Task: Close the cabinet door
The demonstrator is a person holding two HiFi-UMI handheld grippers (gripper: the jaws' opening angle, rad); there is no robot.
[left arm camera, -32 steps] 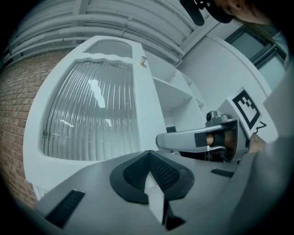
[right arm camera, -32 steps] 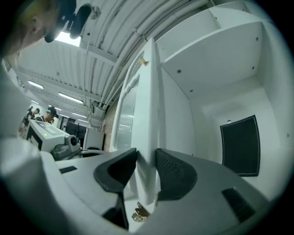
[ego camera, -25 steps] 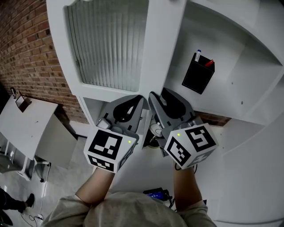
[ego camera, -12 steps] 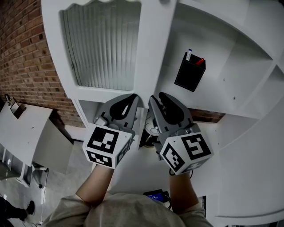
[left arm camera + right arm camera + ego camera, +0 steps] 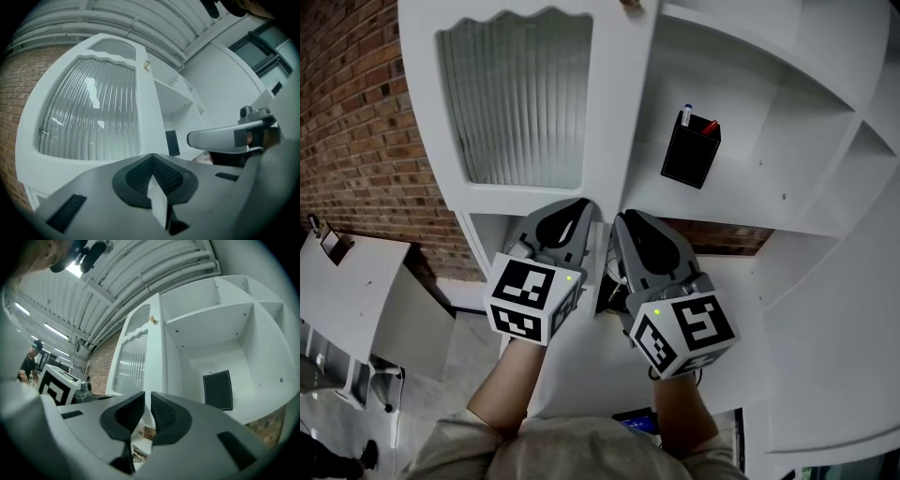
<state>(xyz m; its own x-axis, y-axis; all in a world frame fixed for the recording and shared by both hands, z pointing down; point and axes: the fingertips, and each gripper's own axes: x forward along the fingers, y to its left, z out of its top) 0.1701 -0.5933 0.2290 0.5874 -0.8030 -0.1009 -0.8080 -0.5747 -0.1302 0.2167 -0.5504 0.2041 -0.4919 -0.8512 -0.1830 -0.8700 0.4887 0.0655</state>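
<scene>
The white cabinet door (image 5: 520, 103) with ribbed glass stands open at the left of the cabinet. My left gripper (image 5: 584, 214) is just below the door's lower corner, jaws shut with the tips meeting (image 5: 152, 157). A white sliver shows behind the tips; I cannot tell what it is. My right gripper (image 5: 619, 225) sits beside it, under the door's free edge. Its jaws are closing, with a narrow gap (image 5: 147, 399) left between the pads. The door's edge (image 5: 154, 357) shows beyond that gap; I cannot tell whether it lies between the pads.
A black pen holder (image 5: 690, 150) with pens stands on the cabinet shelf (image 5: 769, 202). Further open shelves (image 5: 834, 103) curve off to the right. A brick wall (image 5: 356, 112) and a white desk (image 5: 356, 272) lie at the left. Small items (image 5: 614, 291) sit on a lower shelf.
The right gripper's jaws have narrowed from wide apart to a thin gap, and it has edged left toward the door's edge. The left gripper has stayed put.
</scene>
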